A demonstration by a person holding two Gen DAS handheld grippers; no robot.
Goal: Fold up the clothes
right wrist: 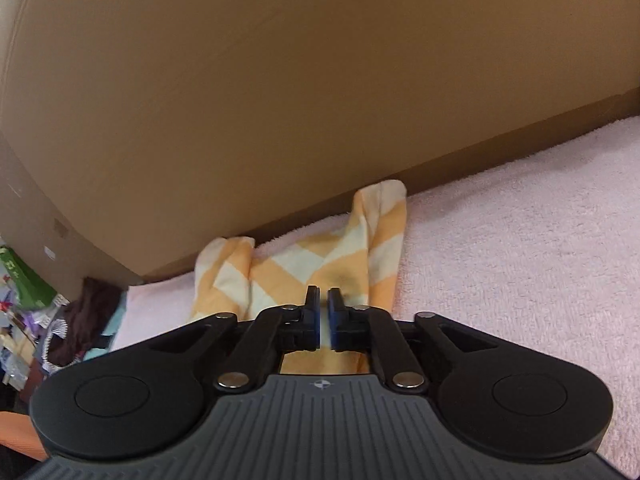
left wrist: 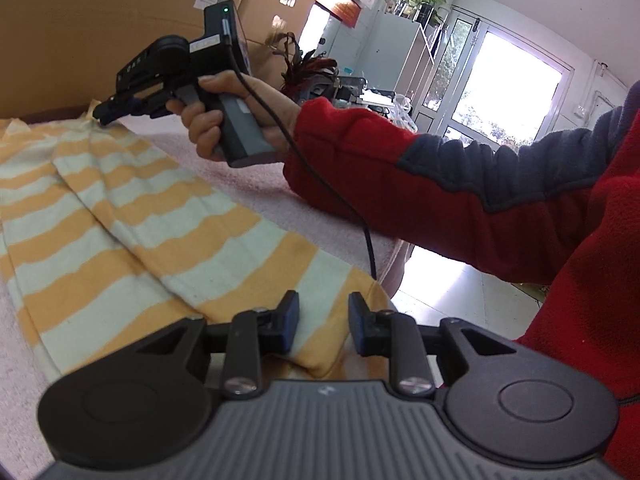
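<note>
Left gripper [left wrist: 323, 314] jaws apart over near hem of striped garment [left wrist: 120, 216] | right gripper [right wrist: 323, 300] jaws nearly together, seemingly pinching its far edge | garment flat on pink-covered table [right wrist: 520, 260] | folding barely begun, most folds remain.

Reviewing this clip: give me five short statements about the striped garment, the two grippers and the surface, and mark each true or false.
1. The garment has orange and white stripes. True.
2. It lies on a bare wooden tabletop. False: it lies on a pale pink towel-like cover.
3. The left gripper is clamped on a thick fold of cloth. False: its jaws stand apart over the garment's near edge, with nothing pinched.
4. The right gripper has its jaws almost together at the garment's far end. True; whether cloth is pinched cannot be told.
5. A cardboard wall stands behind the surface. True.
</note>
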